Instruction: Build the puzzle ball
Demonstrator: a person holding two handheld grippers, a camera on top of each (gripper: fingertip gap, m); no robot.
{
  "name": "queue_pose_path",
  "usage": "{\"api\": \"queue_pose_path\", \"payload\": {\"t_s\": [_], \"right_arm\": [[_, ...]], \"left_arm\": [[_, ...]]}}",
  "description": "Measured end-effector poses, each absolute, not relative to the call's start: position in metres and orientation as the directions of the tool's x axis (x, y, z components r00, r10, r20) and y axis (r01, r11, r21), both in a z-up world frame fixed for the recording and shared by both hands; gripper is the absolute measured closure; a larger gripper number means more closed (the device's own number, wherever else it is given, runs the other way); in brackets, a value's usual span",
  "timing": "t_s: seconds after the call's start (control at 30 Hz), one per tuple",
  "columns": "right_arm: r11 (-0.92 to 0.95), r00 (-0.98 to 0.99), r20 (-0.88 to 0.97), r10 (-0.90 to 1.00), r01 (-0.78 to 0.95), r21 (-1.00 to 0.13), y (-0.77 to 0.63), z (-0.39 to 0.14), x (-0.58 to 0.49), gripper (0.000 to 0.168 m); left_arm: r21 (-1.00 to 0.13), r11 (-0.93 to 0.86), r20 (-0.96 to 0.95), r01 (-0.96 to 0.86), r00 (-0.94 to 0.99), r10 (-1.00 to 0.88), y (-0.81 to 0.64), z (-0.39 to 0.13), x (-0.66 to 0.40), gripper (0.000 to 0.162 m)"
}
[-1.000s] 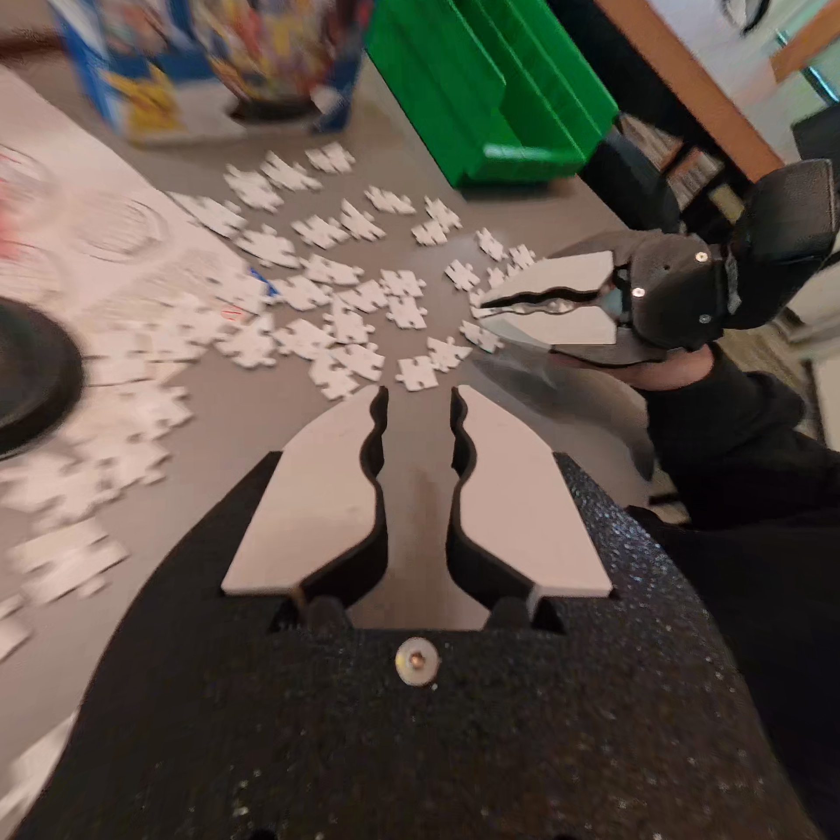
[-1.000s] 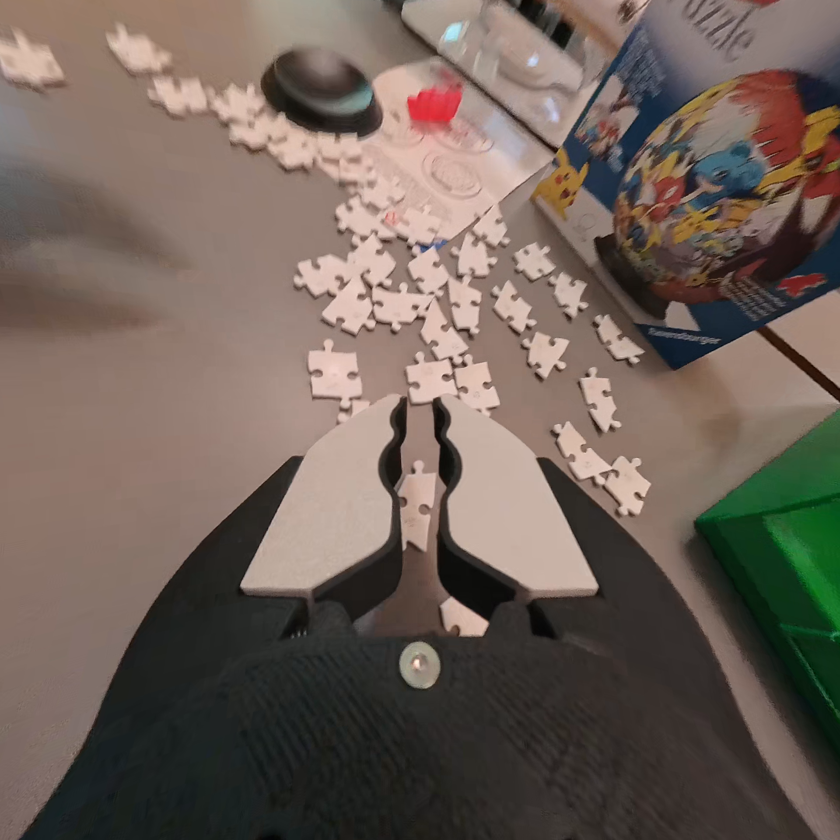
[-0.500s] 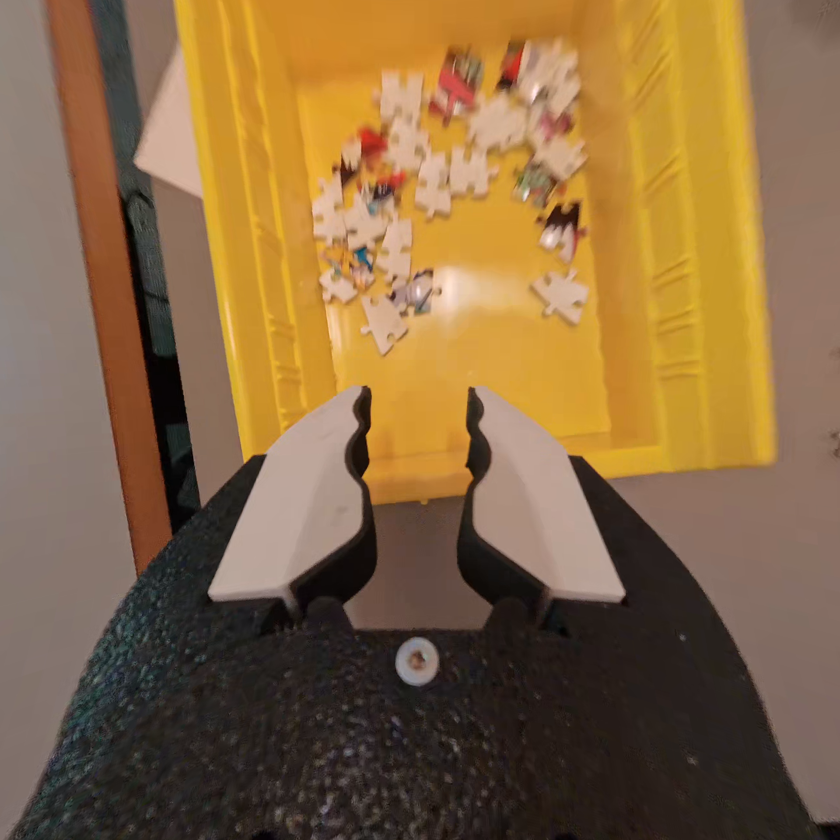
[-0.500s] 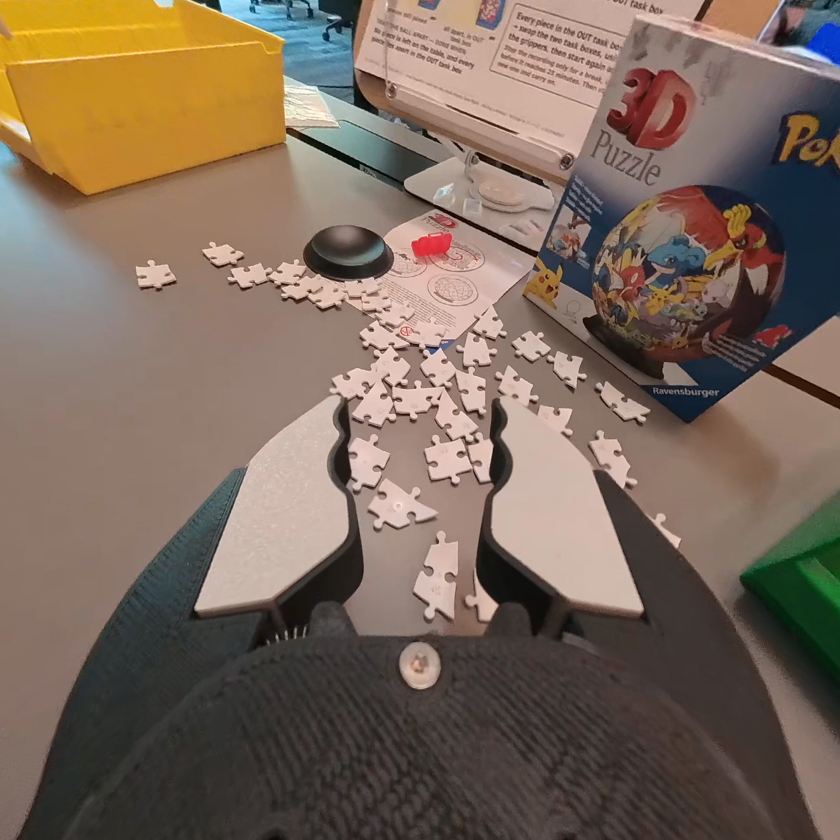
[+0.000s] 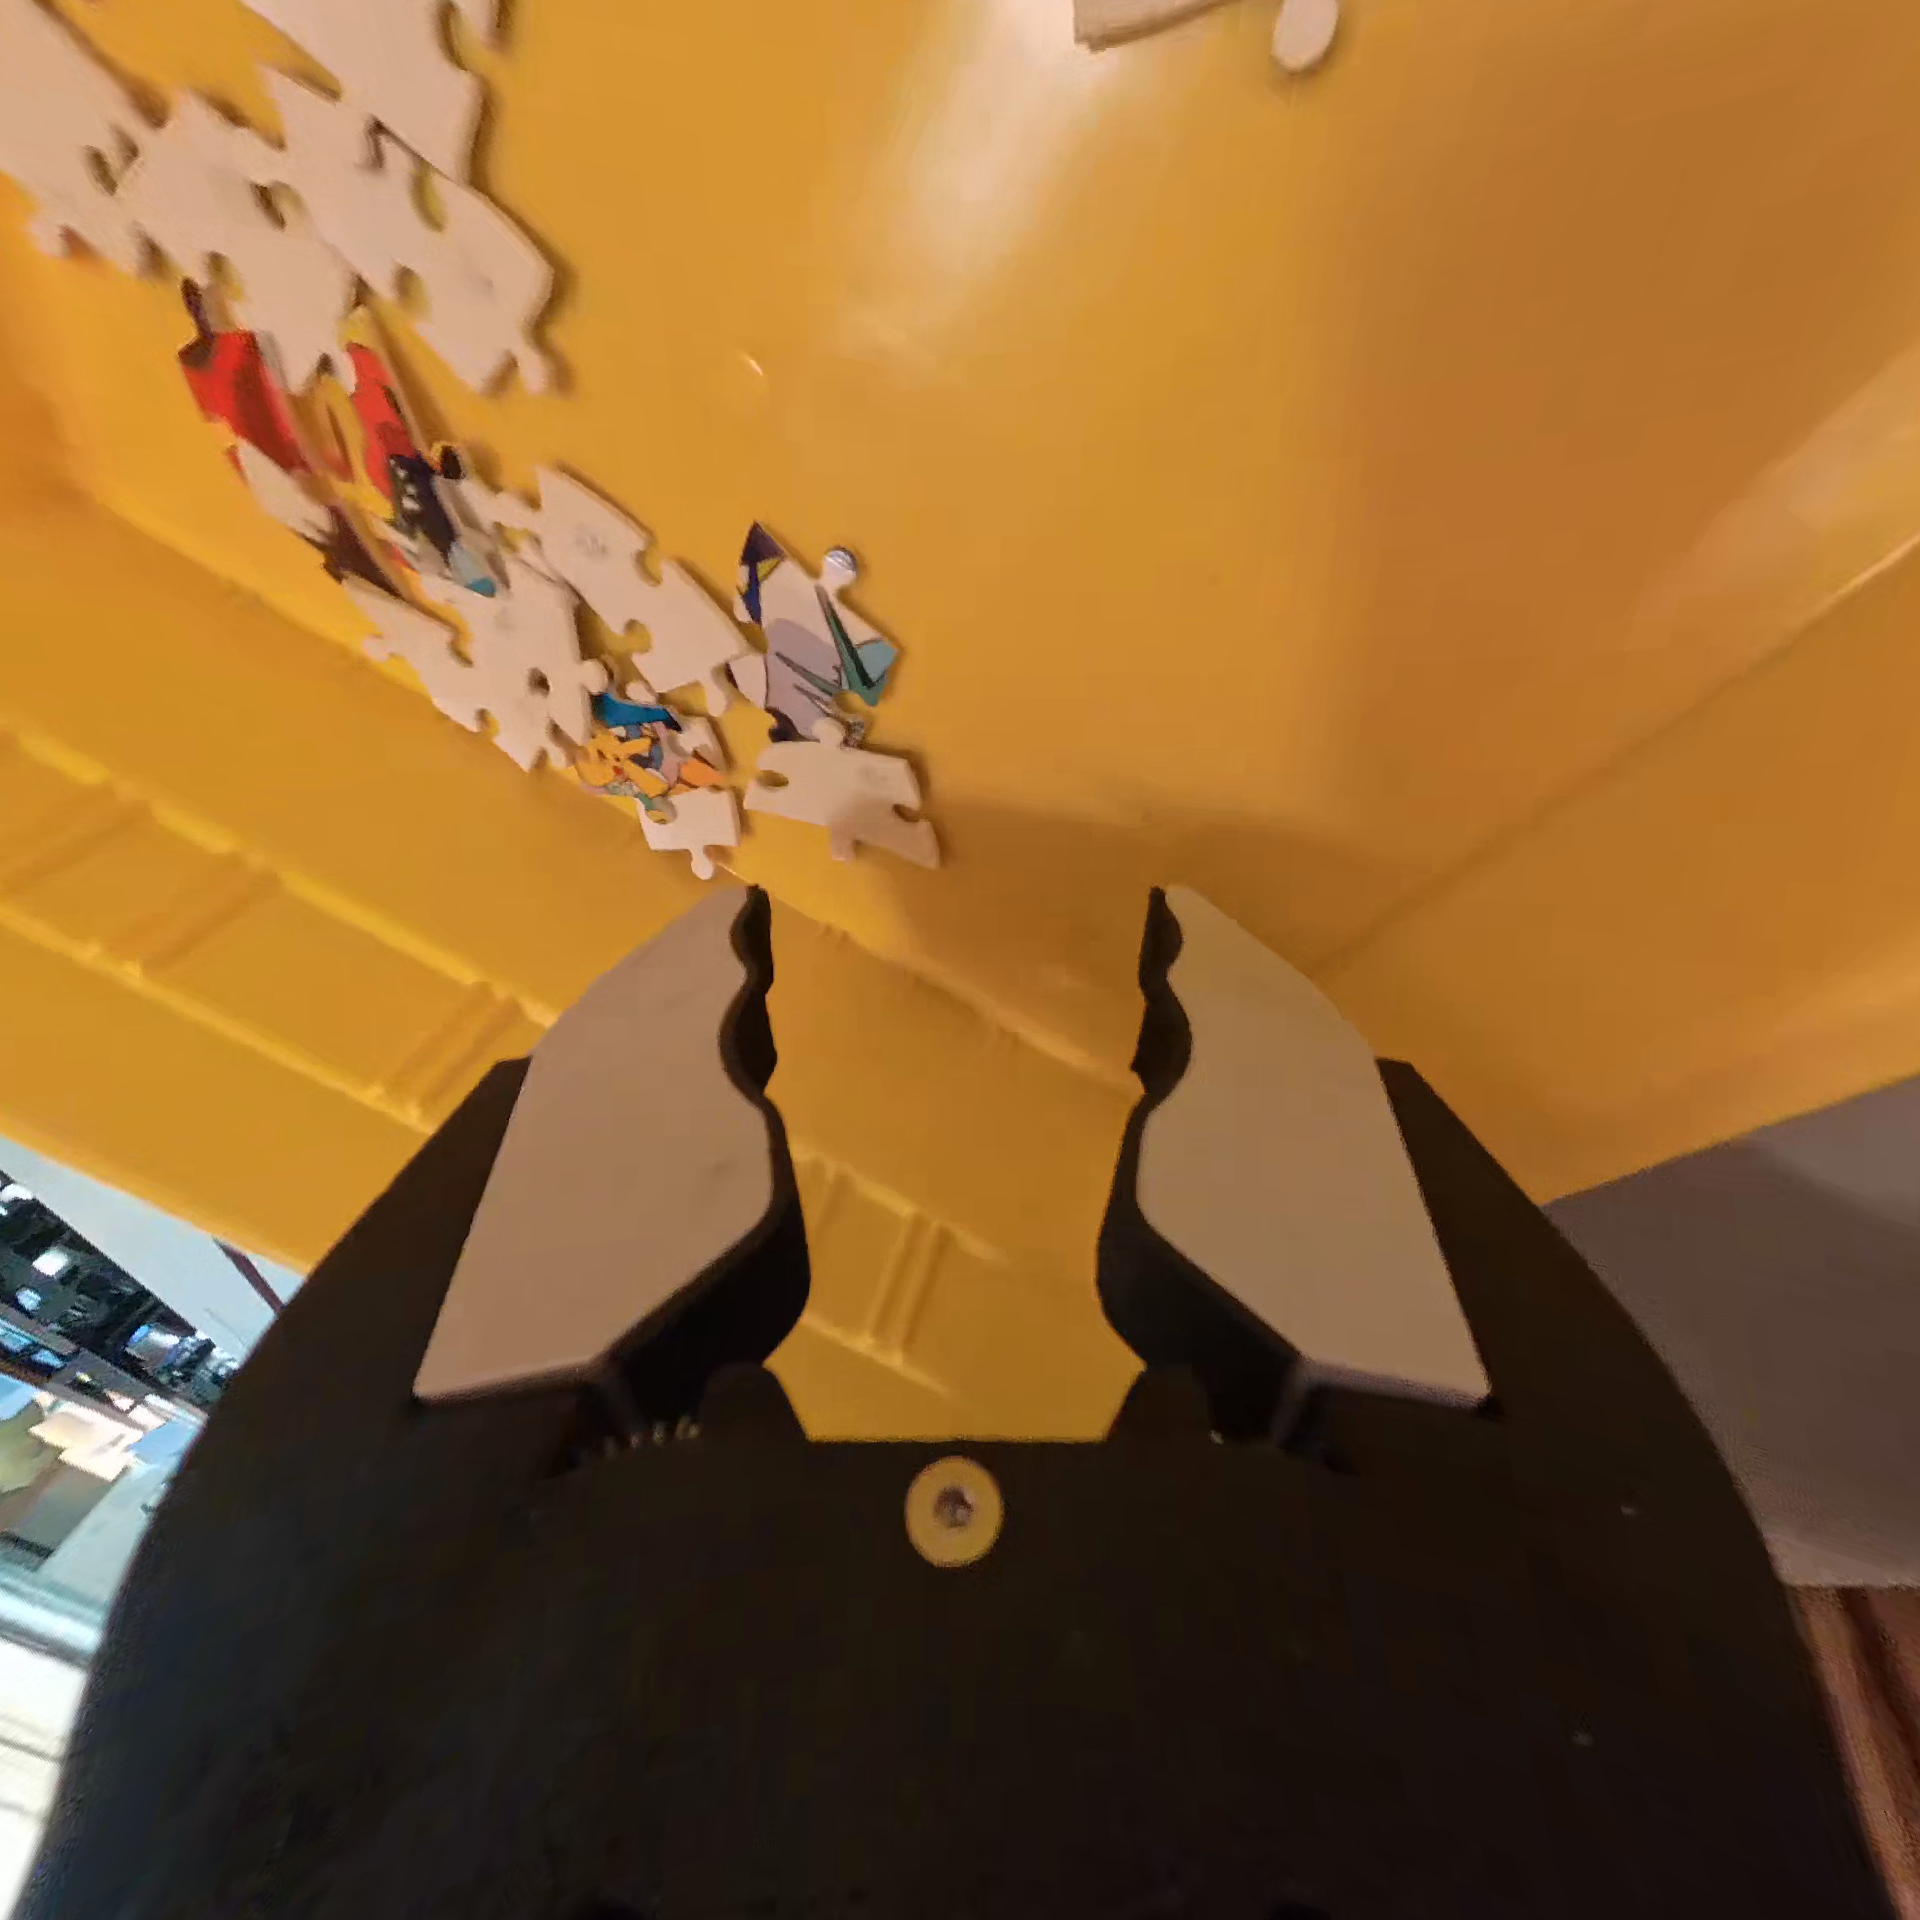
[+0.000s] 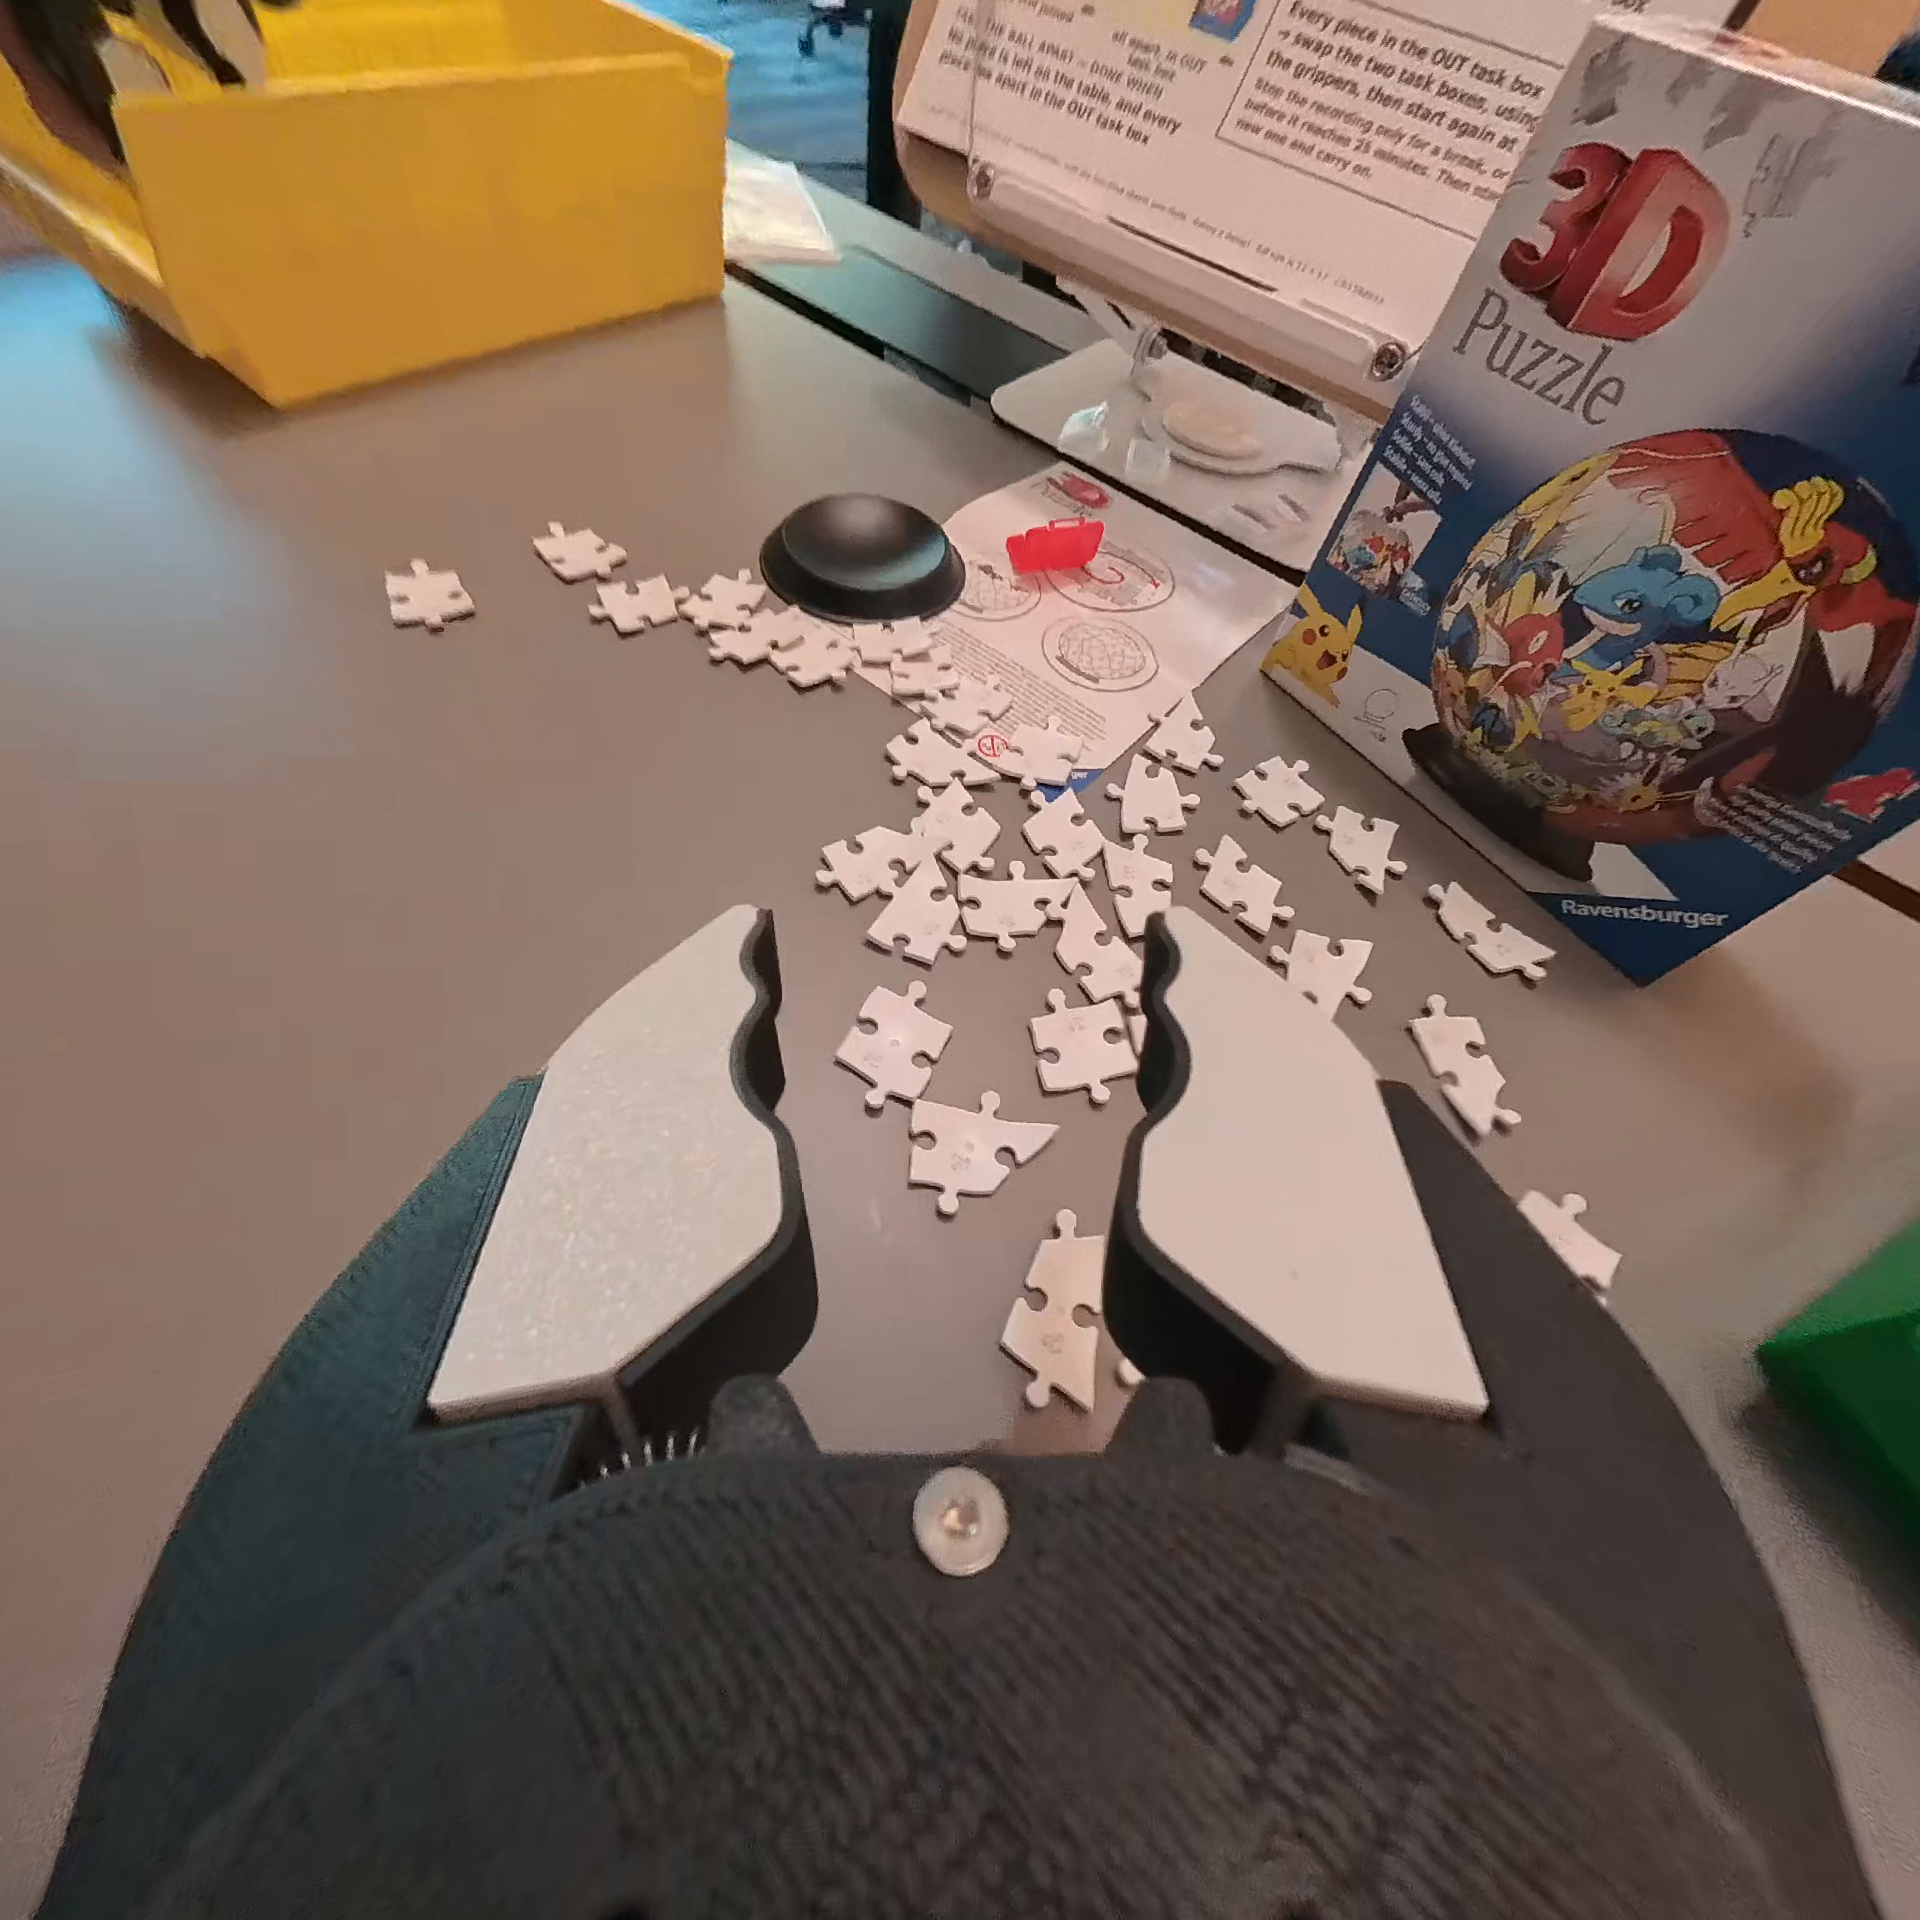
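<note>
My left gripper (image 5: 954, 902) is open and empty, down inside the yellow bin (image 5: 1195, 436). Puzzle pieces (image 5: 665, 675) lie on the bin floor just ahead and left of its tips, some white side up, some showing colour. My right gripper (image 6: 956, 925) is open and empty, low over the grey table. Several white puzzle pieces (image 6: 977, 1143) lie between and ahead of its fingers. The black ball stand (image 6: 860, 556) sits farther back on the table. The left gripper (image 6: 156, 52) shows dimly at the yellow bin (image 6: 416, 187) at top left.
A printed instruction sheet (image 6: 1081, 623) with a small red part (image 6: 1052, 542) lies beside the stand. The puzzle box (image 6: 1662, 540) stands upright at right. A green bin (image 6: 1860, 1361) edges in at far right. A sign holder (image 6: 1195, 156) stands behind. Tip to tip, the grippers are about 60 cm apart.
My left gripper has swung from the table to above the yellow bin, then dropped inside it and opened wider. My right gripper has opened and drawn back a little from the pieces.
</note>
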State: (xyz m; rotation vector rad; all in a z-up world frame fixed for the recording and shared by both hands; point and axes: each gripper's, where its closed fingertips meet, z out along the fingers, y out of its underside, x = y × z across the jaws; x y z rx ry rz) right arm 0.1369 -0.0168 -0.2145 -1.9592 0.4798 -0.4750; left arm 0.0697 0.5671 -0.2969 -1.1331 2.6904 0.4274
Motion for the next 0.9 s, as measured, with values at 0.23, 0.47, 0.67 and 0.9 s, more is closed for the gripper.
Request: {"api": "queue_pose_path", "payload": {"t_s": [0.23,0.47,0.67,0.9], "right_arm": [[-0.395,0.832,0.115,-0.542,-0.132,-0.909,-0.025,-0.215,0.139,0.101],[-0.4,0.83,0.11,-0.546,-0.143,-0.905,-0.031,-0.219,0.14,0.101],[-0.413,0.836,0.112,-0.537,-0.145,-0.899,-0.029,-0.22,0.143,0.101],[-0.424,0.841,0.117,-0.528,-0.141,-0.895,-0.025,-0.222,0.141,0.101]], "left_arm": [[0.102,0.706,-0.193,-0.701,-0.71,-0.677,0.56,-0.307,0.095,0.106],[0.086,0.743,-0.147,-0.664,-0.746,-0.65,0.558,-0.309,0.111,0.125],[0.179,0.806,-0.103,-0.564,-0.826,-0.554,0.563,-0.31,0.114,0.13],[0.172,0.814,-0.102,-0.554,-0.832,-0.545,0.563,-0.308,0.116,0.14]]}}
